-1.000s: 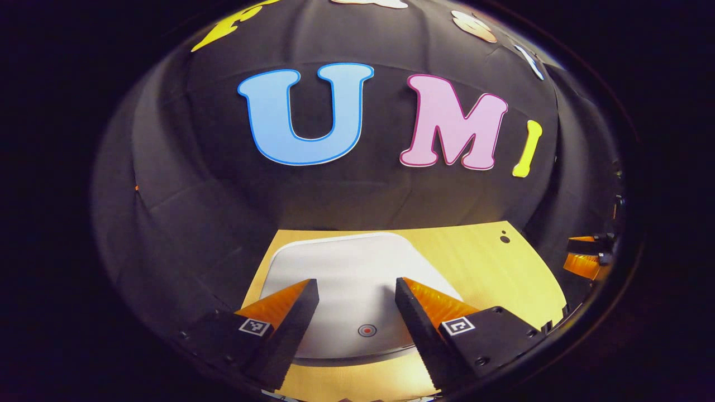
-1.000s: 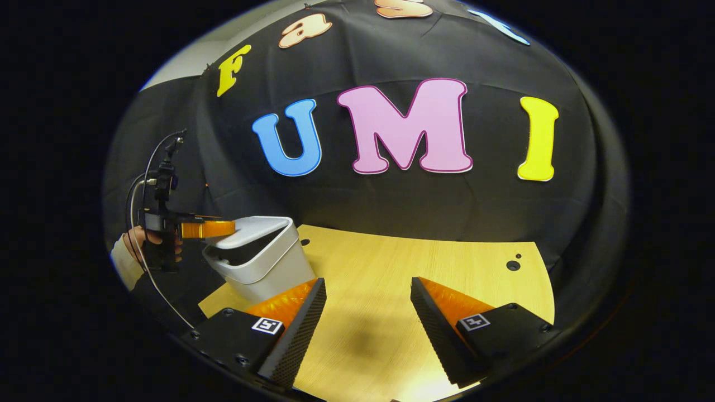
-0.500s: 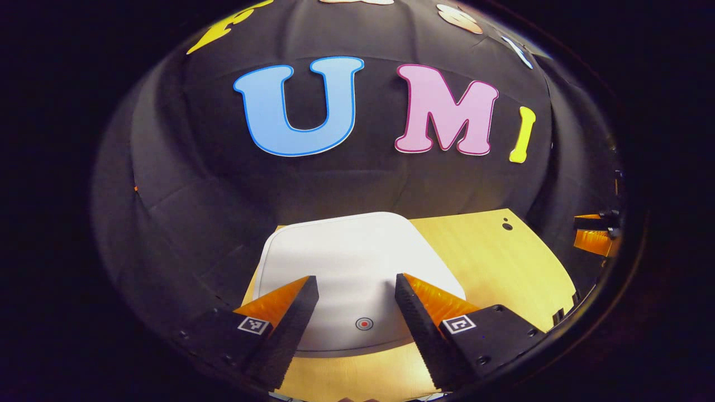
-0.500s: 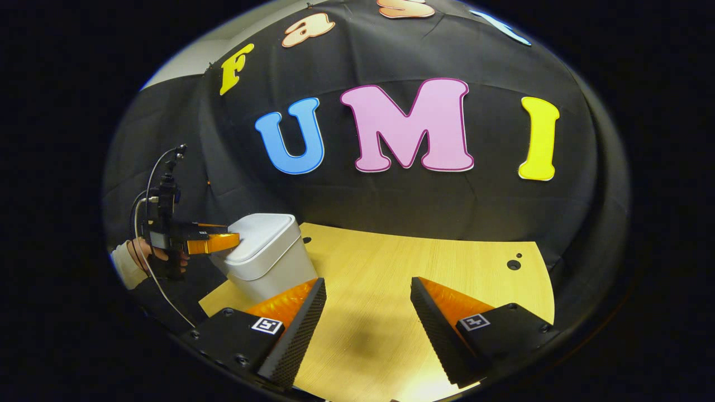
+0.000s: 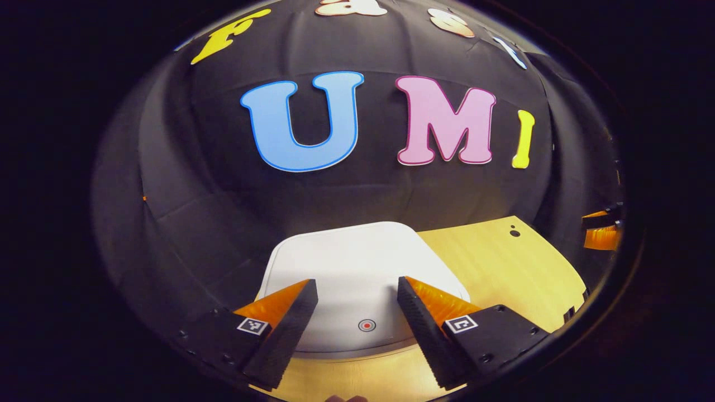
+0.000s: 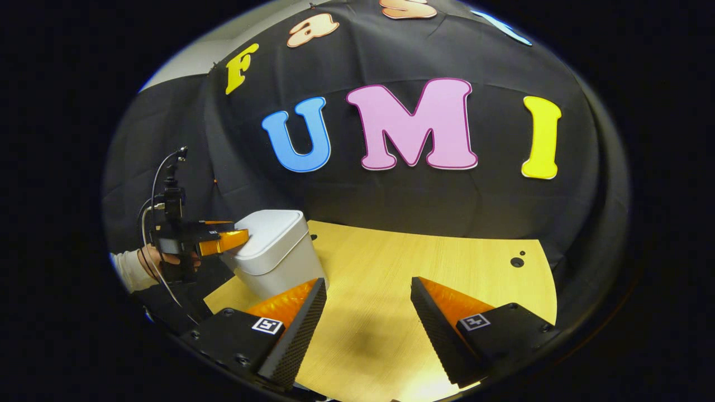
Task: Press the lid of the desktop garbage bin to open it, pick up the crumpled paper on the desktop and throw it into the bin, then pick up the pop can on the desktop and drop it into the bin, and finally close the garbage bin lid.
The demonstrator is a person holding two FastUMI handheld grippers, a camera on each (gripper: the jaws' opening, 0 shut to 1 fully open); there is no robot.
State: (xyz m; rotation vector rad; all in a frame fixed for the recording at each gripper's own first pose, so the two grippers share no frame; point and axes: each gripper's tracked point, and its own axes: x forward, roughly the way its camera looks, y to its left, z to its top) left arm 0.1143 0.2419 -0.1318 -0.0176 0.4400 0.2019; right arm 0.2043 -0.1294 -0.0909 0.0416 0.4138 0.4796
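Note:
The white garbage bin (image 6: 279,262) stands at the left end of the wooden desktop (image 6: 391,279) with its lid (image 5: 357,268) down flat. A small red dot (image 5: 366,325) marks the lid's near edge. My left gripper (image 5: 357,290) hovers open just over that near edge, fingers spread to either side of the dot. In the right gripper view the left gripper (image 6: 237,237) reaches in from the left at lid height, held by a hand (image 6: 167,262). My right gripper (image 6: 368,290) is open above bare desktop with nothing between its fingers.
Small dark holes (image 6: 517,261) sit near the desktop's far right corner. The black booth wall rises close behind the bin and the desk. The right gripper's fingers (image 5: 600,234) show at the right edge of the left gripper view.
The bin's lid, tilted open a second ago, has swung down flat. The left gripper rode down with it and has since drawn back slightly. The right gripper barely moved.

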